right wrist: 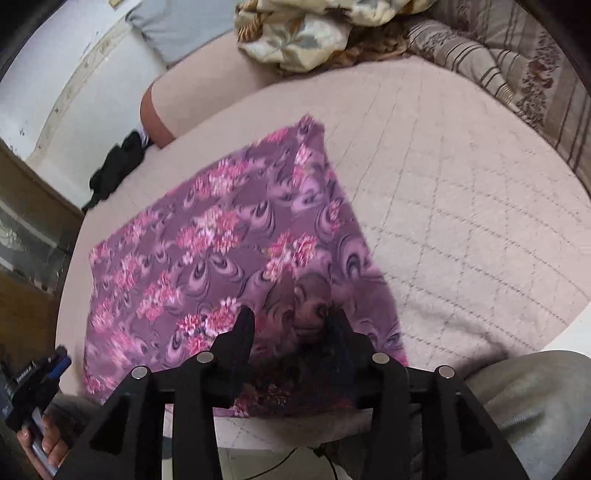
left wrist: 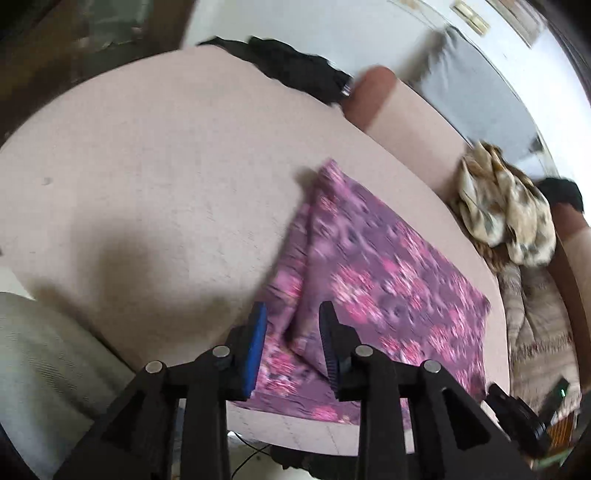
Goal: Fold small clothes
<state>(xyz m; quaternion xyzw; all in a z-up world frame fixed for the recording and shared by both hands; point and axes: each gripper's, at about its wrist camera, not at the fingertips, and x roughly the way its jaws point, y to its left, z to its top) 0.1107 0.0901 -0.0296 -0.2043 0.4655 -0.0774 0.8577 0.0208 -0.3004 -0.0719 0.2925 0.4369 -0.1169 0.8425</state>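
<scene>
Left gripper (left wrist: 293, 325) spread over purple floral cloth (left wrist: 373, 280), holding nothing | right gripper (right wrist: 291, 325) spread likewise | cloth folded flat on pink bedcover (right wrist: 461, 192) | probably further folds left; patterned heap (right wrist: 306, 33) beyond cloth unfolded

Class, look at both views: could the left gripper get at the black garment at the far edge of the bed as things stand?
Probably yes, with a long reach. The left gripper is open over the purple floral cloth, and only bare bed cover lies between it and the black garment. Nothing blocks the way.
</scene>
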